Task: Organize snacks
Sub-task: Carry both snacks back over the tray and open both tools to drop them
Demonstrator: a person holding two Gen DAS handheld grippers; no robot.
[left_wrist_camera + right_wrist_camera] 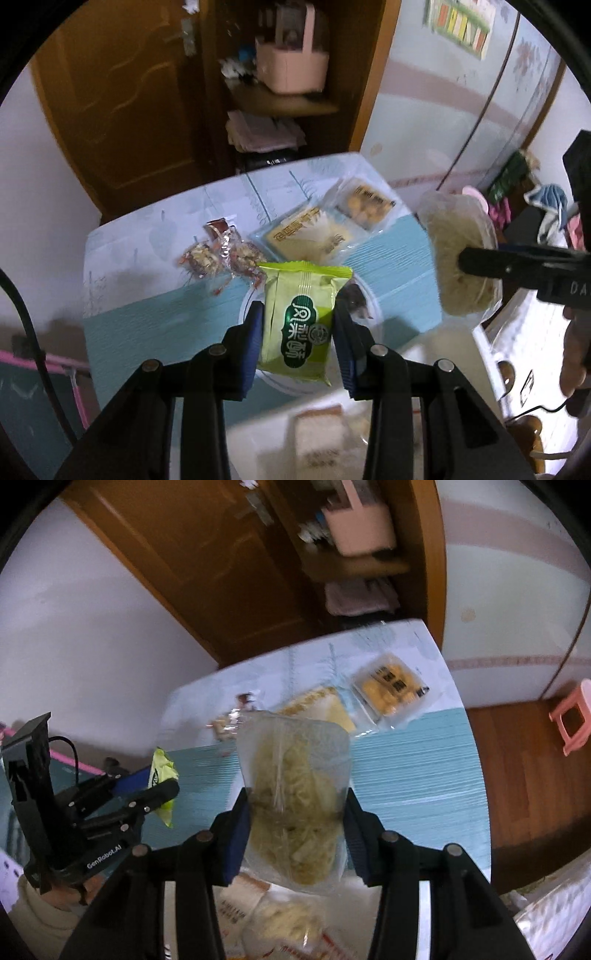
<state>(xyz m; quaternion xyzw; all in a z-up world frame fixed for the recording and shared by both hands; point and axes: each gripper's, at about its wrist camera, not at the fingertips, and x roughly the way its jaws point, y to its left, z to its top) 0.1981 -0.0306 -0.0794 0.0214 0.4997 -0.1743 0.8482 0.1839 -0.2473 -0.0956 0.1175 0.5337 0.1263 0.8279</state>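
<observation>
My left gripper (297, 325) is shut on a green snack packet (301, 317) and holds it above the table; both also show in the right wrist view, the gripper (147, 794) and the packet (162, 775). My right gripper (297, 812) is shut on a clear bag of pale noodle-like snack (295, 797), lifted above the table; the bag also shows at the right of the left wrist view (460, 254). Several snacks lie on the table: small red-trimmed nut bars (218, 254), a flat yellow packet (306, 236) and a clear pack of yellow pieces (365, 205).
The table has a teal and pale blue cloth (155, 317). A white round plate (373, 310) lies under the green packet. More packets (280, 919) lie blurred at the near edge. A wooden door and shelf with a pink basket (291, 66) stand behind. A pink stool (570, 716) stands on the floor.
</observation>
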